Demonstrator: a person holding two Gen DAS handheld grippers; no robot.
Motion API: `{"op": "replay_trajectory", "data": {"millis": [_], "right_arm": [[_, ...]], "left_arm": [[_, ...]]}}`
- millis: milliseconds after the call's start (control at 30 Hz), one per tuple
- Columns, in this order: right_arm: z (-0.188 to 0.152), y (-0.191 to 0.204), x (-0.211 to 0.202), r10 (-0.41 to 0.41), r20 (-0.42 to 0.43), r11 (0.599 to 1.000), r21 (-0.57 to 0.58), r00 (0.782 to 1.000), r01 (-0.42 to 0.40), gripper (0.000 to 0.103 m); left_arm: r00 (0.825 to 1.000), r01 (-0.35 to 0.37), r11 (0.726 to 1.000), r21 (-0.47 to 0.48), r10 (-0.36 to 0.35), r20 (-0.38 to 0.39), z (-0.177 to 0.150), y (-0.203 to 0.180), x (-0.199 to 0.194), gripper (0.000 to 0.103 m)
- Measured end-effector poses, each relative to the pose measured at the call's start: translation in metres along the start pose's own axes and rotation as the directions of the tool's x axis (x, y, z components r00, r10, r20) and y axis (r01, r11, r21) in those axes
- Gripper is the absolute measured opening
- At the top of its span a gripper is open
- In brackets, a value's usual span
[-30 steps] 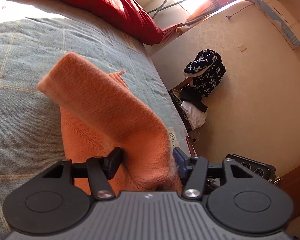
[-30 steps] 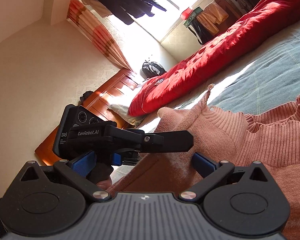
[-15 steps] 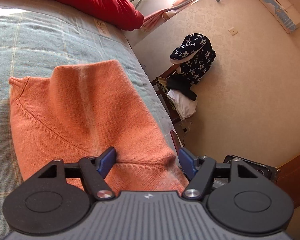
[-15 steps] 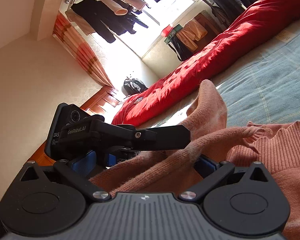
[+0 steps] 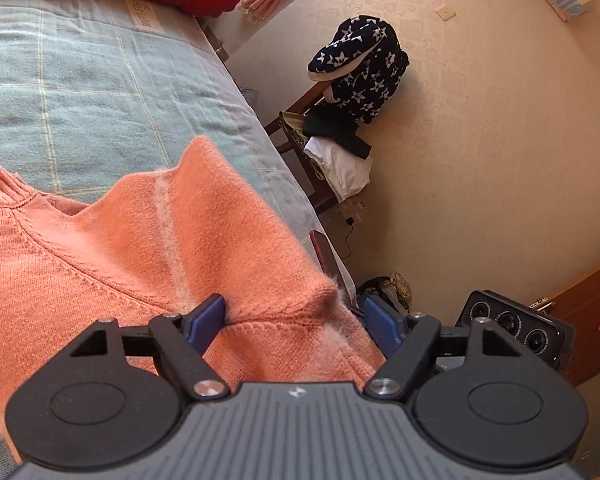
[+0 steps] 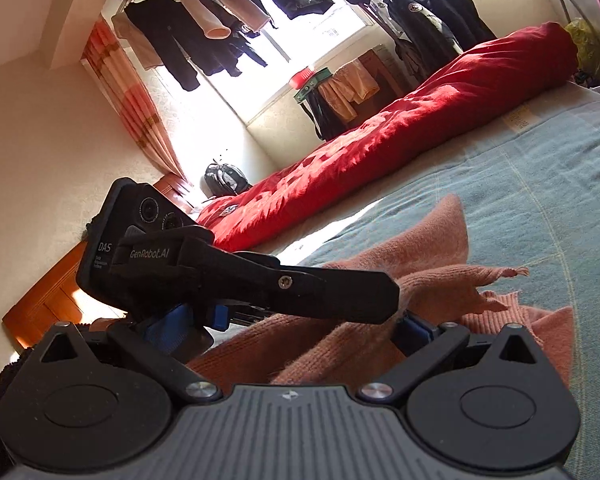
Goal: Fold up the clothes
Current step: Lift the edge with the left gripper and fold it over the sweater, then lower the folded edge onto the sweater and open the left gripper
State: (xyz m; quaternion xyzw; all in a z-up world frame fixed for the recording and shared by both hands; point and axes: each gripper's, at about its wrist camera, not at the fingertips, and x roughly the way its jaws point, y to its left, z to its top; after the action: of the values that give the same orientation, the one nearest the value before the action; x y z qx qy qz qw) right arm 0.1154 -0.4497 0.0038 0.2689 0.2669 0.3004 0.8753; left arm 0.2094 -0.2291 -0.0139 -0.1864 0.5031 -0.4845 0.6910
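Note:
An orange knitted sweater (image 5: 112,264) lies on the blue-green checked bed cover (image 5: 80,92), its edge near the right side of the bed. My left gripper (image 5: 294,318) is open, its blue pads (image 5: 206,316) wide apart on either side of a bunched fold of the sweater. In the right wrist view the same sweater (image 6: 432,248) looks pinkish, with a frayed strip sticking out to the right. My right gripper (image 6: 290,328) is open over it with cloth lying between the fingers. The left gripper's black body (image 6: 236,276) crosses just in front of it.
A long red quilt (image 6: 400,128) runs along the far side of the bed. Beside the bed, a wooden chair (image 5: 300,120) carries a star-patterned dark garment (image 5: 360,68) and white cloth. Clothes hang at the window (image 6: 260,12). A beige wall stands close by.
The lifted fold of the sweater has come down flat onto the bed. My left gripper's fingers have spread wider around it. Both grippers have dropped lower toward the cover.

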Motion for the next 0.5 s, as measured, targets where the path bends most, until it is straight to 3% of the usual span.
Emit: {"op": "replay_trajectory", "data": {"millis": [267,500], "right_arm": [[-0.033,-0.056,-0.010,-0.030,-0.041,0.986,0.161,0.999,0.036,0.103],[-0.052,-0.082,-0.009,-0.032,-0.077,0.976,0.212,0.997,0.048,0.103]], "left_arm": [[0.994,-0.032,0.999,-0.038,0.028,-0.107,-0.014,0.016,0.047,0.075],[0.985,-0.071,0.997,-0.016,0.067,-0.157,-0.020,0.018,0.065,0.075]]}}
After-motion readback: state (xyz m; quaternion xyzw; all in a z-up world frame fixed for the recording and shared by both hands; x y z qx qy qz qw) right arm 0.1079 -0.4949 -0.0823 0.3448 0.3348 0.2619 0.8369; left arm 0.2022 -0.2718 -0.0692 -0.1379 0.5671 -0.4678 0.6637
